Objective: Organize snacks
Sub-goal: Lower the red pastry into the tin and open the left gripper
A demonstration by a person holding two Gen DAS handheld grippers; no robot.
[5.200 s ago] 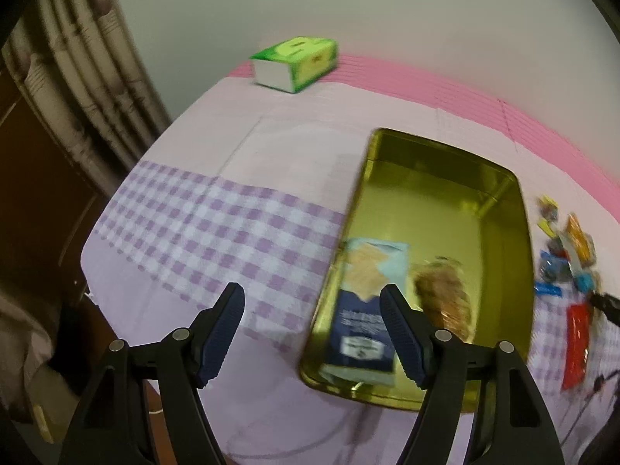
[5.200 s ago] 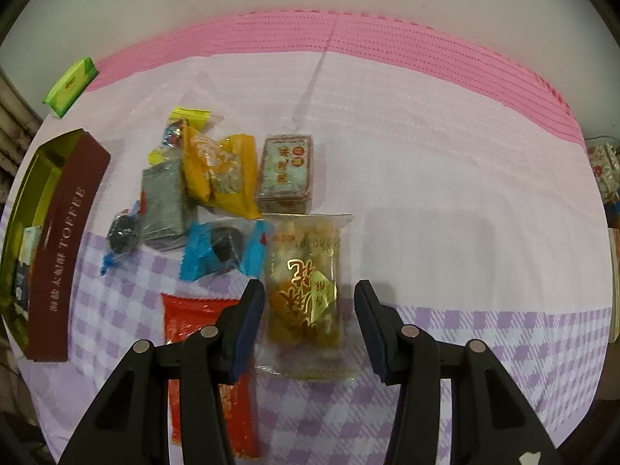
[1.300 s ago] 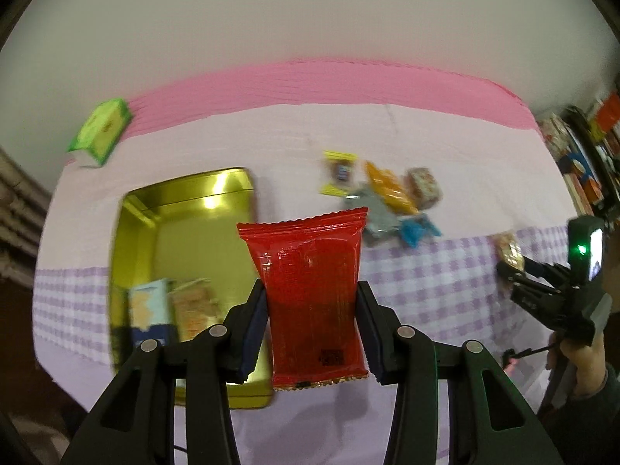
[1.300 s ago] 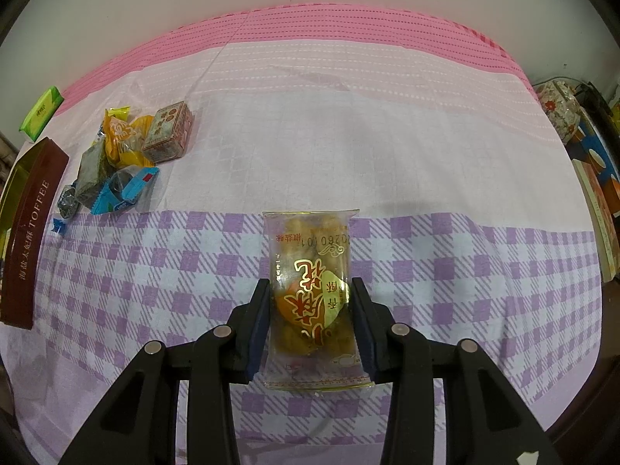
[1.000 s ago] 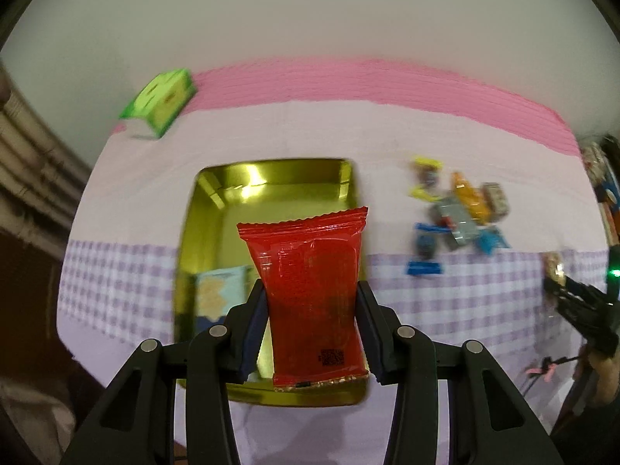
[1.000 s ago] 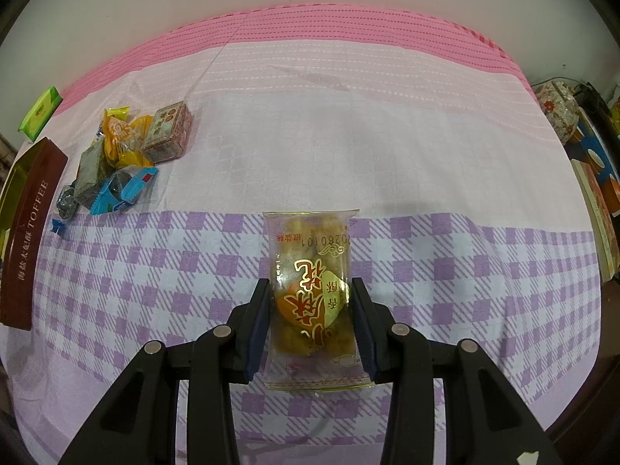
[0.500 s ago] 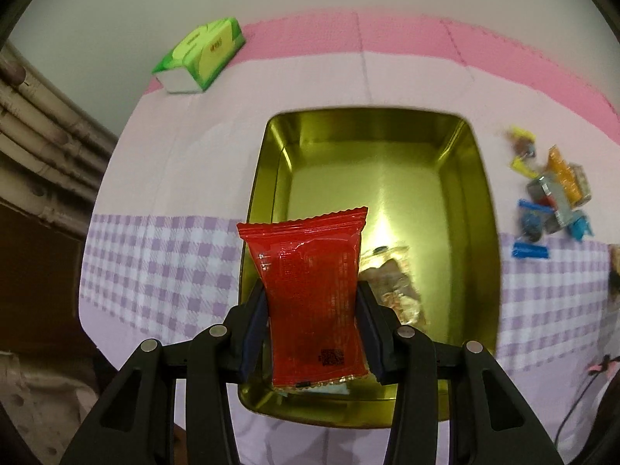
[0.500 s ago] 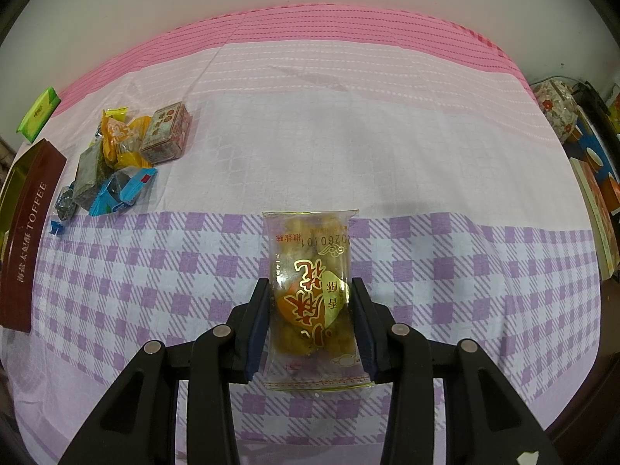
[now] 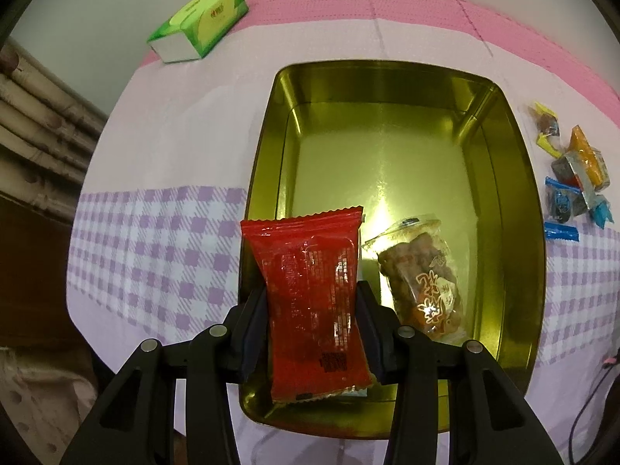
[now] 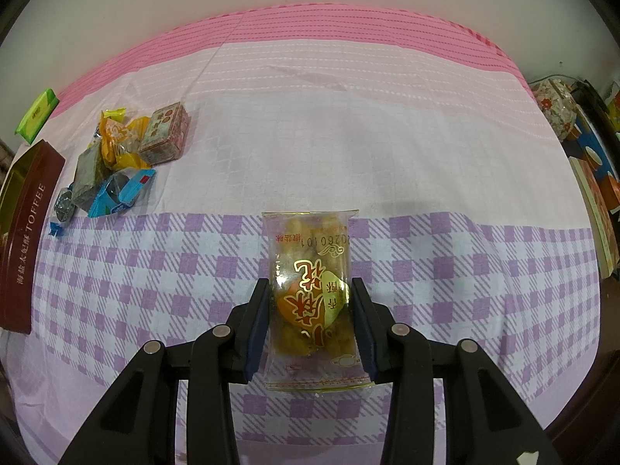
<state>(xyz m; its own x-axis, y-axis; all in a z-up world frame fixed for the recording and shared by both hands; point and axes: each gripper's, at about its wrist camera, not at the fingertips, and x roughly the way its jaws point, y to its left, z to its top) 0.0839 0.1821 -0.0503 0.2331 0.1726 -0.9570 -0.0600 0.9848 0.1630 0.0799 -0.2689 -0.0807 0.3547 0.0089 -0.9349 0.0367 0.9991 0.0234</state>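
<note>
One gold tin [image 9: 519, 209] is seen, with one clear snack bag [image 9: 420, 271] in it. One red packet [image 9: 314, 302] and one clear packet [image 10: 310, 294] are held. One green tissue pack [image 9: 201, 21] is counted, and about six small sweets [image 10: 112, 162] are heaped beside the tin

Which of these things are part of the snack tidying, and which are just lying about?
Part of the job:
- red foil snack packet in left claw
- clear bag of golden snacks in right claw
- gold rectangular tin
- loose wrapped sweets

Lying about:
- green tissue pack
</note>
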